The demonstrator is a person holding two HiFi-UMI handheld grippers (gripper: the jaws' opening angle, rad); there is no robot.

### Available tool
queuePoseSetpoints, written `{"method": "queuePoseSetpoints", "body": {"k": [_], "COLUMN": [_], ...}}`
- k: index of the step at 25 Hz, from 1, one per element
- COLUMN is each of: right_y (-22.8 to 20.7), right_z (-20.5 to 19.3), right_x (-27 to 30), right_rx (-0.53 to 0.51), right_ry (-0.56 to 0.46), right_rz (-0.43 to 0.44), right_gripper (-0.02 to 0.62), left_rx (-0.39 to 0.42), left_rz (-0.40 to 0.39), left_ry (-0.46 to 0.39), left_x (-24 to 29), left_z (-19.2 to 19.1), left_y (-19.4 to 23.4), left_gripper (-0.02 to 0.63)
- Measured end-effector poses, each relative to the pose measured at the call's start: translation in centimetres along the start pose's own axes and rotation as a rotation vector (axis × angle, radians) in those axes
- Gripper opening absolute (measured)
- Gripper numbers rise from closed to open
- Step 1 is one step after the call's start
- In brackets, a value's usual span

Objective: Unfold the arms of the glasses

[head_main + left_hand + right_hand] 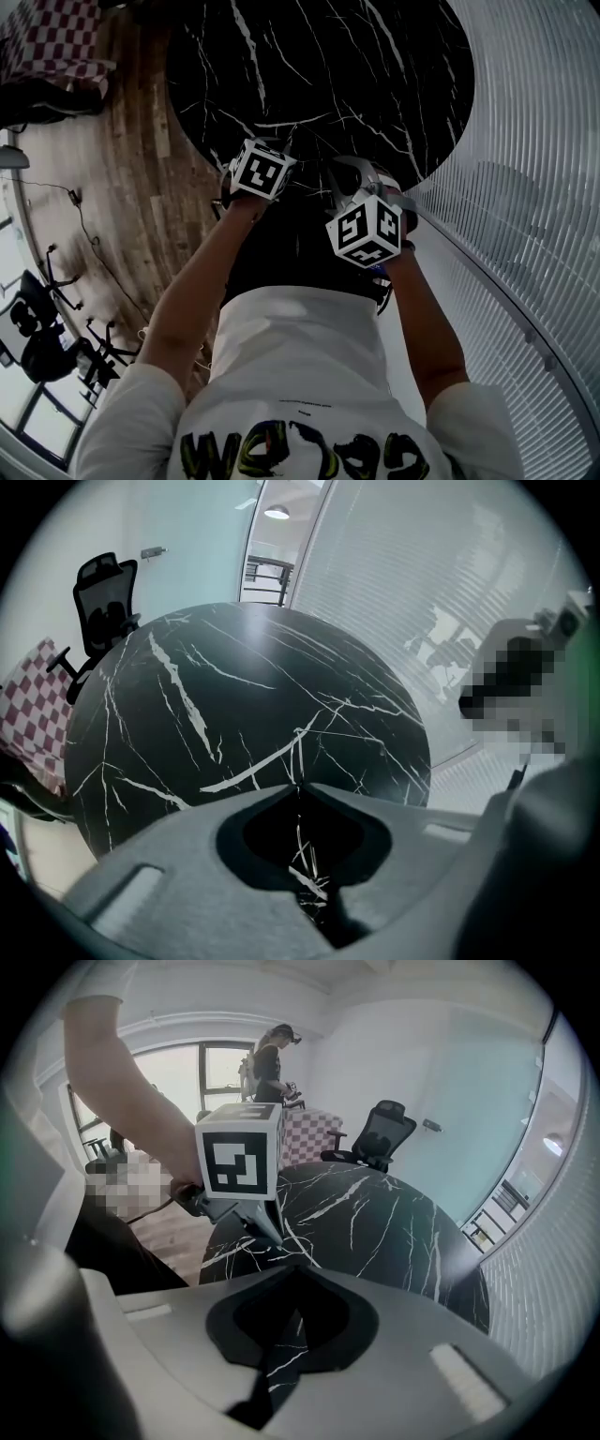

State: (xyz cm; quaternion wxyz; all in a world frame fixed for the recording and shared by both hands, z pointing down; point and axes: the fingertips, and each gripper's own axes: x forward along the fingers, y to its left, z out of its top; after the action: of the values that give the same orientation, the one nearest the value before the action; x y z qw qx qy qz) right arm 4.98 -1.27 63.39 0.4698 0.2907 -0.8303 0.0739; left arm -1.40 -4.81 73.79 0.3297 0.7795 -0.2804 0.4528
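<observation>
No glasses show in any view. A round black marble table with white veins lies in front of me. My left gripper hangs over its near edge with the jaws closed tip to tip and nothing between them. Its marker cube shows in the head view and also in the right gripper view as the left gripper's cube. My right gripper is shut and empty as well, and its marker cube sits just right of the left one. Both point steeply down at the tabletop.
A black office chair and a red-checked cloth stand beyond the table's far side. A person stands near the window at the back. Wooden floor lies to the left, a ribbed glass wall curves along the right.
</observation>
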Motion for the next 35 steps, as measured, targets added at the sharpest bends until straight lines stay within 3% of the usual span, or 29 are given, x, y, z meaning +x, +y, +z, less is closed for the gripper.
{"method": "queuePoseSetpoints", "body": {"k": [11, 17, 24, 31, 35], "right_y": [0.8, 0.5, -0.2, -2.6, -4.4], "right_z": [-0.8, 0.0, 0.0, 2.0, 4.9], "right_x": [0.2, -0.6, -1.2, -4.0, -7.2], "right_rx": [0.010, 0.022, 0.057, 0.199, 0.313], "right_ry": [0.007, 0.006, -0.010, -0.128, -0.248], "right_rz": [0.001, -0.006, -0.018, -0.056, -0.062], "right_gripper": [0.002, 0.002, 0.002, 0.002, 0.002], "left_rx": [0.003, 0.018, 0.004, -0.038, -0.047], "left_rz": [-0.002, -0.006, 0.002, 0.024, -0.049], "left_ry": [-0.015, -0.023, -0.092, -0.254, -0.418], "left_x": [0.7, -0.3, -1.1, -6.8, -12.0], "left_z": [-0.1, 0.2, 1.0, 4.6, 7.5], "left_y": [0.4, 0.5, 1.2, 1.2, -1.1], "left_gripper": [0.012, 0.049, 0.075, 0.077, 0.011]}}
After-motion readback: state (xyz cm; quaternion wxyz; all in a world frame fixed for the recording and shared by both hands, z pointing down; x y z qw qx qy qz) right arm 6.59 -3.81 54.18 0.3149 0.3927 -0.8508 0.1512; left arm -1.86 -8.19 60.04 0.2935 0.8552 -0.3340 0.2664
